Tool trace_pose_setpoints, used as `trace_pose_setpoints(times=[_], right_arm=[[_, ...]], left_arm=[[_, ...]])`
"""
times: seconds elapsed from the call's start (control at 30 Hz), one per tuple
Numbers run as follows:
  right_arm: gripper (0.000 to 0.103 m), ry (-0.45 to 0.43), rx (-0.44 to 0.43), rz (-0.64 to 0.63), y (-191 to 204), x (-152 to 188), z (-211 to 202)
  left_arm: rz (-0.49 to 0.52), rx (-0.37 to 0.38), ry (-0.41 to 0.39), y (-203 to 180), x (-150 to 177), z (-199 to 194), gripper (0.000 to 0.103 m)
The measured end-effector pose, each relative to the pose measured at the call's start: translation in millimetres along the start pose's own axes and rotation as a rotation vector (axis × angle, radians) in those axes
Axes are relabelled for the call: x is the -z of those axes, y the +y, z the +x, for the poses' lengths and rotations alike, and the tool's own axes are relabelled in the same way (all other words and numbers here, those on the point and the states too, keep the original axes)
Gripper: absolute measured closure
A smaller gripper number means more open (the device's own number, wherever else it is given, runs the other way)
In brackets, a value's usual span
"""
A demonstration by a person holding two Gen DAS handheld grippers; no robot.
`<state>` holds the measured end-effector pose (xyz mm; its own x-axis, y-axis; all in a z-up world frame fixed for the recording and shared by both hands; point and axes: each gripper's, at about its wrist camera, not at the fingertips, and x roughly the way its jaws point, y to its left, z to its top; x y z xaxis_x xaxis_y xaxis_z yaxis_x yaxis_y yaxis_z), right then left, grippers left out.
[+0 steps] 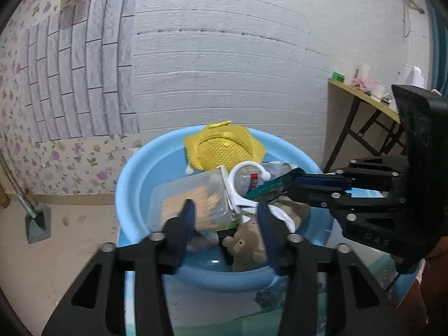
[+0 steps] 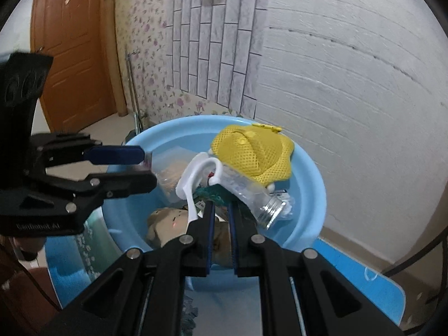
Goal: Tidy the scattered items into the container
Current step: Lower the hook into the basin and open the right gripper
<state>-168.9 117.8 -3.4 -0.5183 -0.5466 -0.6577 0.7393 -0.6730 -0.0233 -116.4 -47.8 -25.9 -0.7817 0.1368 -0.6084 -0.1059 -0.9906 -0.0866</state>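
Observation:
A light blue basin (image 1: 131,184) (image 2: 308,196) holds a yellow mesh pad (image 1: 224,148) (image 2: 252,154), a clear bottle (image 2: 252,193), a white plastic hook (image 1: 238,173) (image 2: 193,179), a clear box (image 1: 190,196) and a brown plush toy (image 1: 246,249) (image 2: 168,221). My left gripper (image 1: 225,210) (image 2: 148,168) hangs open over the basin's near side, just above the box, with nothing pressed between its pads. From the right, my right gripper (image 1: 294,180) (image 2: 221,205) reaches over the basin's middle. It is shut on a flat green packet (image 1: 268,187).
The basin stands on a blue-edged surface (image 2: 350,266) close to a white brick-pattern wall. A yellow-topped table (image 1: 364,98) with small items is at the far right. A grey stand (image 1: 37,224) sits on the floor to the left, near an orange door (image 2: 72,50).

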Motion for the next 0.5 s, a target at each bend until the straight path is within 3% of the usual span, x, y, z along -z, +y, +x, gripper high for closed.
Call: trace_pose_setpoints(times=[0.1,0.13,0.33,0.5], right_arm=[[0.091,0.011,0.004,0.028,1.3,-0.9,0.6],[0.088,0.017,0.003,0.041,2.1,-0.9,0.2],[0.065,0.026,0.02,0.071,10.1,0.6,-10.1],[0.061,0.015,0.056,0.103,12.8,0.5,-24.1]], left_arm=[[0.0,-0.047,-0.003,-0.6,-0.1,-0.7,0.02],[0.001,-0.066,-0.004,-1.3,0.2,-1.0,0.016],[0.014,-0.114,-0.023,-6.2,0.4,-14.6,0.015],[0.003,-0.153,-0.032,-8.8,1.2,-28.6,0.007]])
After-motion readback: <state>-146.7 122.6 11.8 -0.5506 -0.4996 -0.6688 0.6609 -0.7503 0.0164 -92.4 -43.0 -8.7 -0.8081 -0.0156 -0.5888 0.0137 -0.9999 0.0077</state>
